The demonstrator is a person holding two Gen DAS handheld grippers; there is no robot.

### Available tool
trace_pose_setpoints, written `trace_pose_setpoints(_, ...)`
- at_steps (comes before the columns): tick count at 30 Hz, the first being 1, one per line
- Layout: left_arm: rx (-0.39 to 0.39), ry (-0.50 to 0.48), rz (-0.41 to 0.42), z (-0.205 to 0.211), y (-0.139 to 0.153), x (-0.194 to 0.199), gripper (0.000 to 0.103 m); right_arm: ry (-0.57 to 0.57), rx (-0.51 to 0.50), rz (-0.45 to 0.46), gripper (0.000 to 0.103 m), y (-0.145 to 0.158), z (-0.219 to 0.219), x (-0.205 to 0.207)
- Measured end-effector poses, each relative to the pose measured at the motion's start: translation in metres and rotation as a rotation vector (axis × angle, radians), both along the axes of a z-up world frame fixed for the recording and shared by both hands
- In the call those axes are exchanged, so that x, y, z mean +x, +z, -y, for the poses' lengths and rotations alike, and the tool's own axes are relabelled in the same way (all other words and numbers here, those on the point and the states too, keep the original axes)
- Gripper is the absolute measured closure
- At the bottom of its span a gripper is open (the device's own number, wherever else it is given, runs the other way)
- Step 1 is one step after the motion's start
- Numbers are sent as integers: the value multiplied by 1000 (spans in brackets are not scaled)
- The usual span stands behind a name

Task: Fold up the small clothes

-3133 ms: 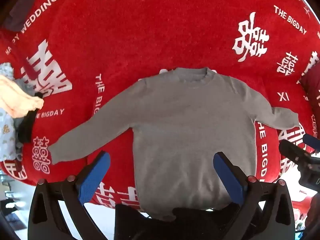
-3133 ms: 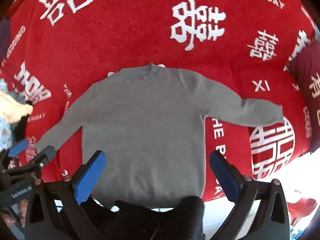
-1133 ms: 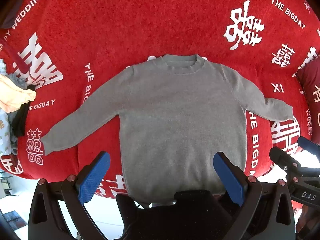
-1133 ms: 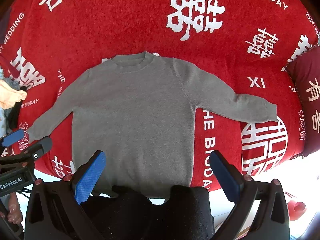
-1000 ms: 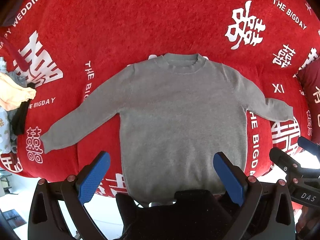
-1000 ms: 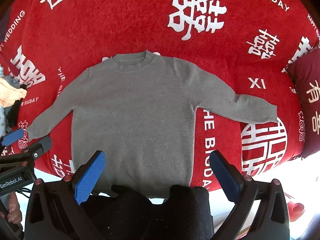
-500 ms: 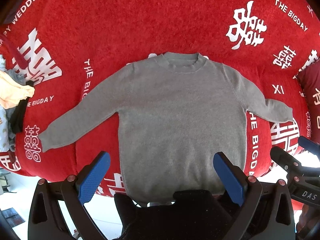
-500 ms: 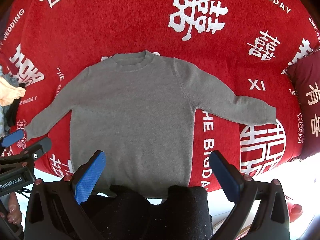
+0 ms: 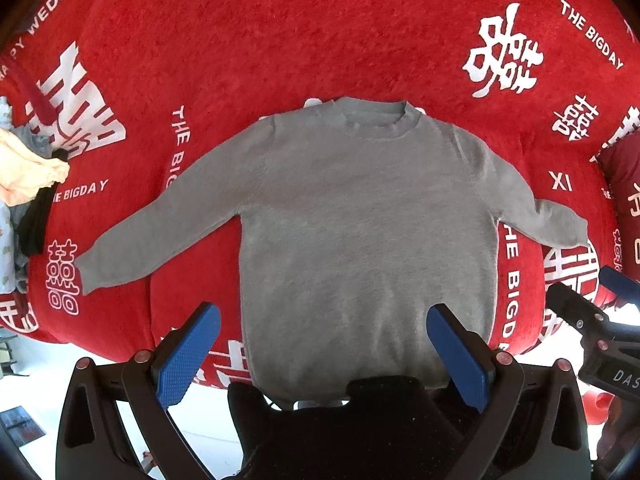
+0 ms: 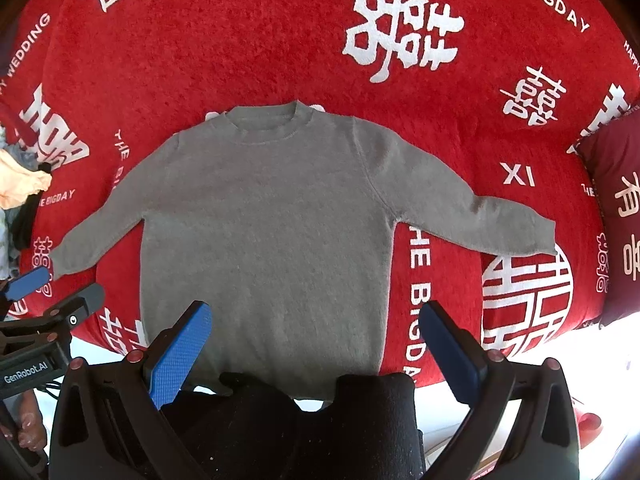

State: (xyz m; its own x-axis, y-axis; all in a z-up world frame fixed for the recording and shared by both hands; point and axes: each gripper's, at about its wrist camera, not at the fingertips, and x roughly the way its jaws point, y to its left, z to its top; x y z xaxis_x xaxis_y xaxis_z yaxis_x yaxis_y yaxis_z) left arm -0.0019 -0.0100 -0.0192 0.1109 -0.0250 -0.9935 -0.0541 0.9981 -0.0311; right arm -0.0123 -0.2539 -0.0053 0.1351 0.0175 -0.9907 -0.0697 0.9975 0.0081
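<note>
Left wrist view shows a grey sweater (image 9: 360, 220) spread flat, sleeves out, mid-frame on a red blanket (image 9: 280, 40). Both the left gripper (image 9: 324, 344) and right gripper (image 10: 316, 340) hover at its hem, jaws spread wide, holding nothing.

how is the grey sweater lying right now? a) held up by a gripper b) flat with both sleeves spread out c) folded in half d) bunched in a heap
b: the grey sweater lies flat on the red blanket, sleeves spread to each side, while the left gripper and right gripper are open and hold nothing.
</note>
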Motion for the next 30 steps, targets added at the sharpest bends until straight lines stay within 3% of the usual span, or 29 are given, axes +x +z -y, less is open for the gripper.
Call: trace_pose_setpoints(30,-15,41,-19,-24,-12,7,0,44,-27,-29,0,-10,-27,21)
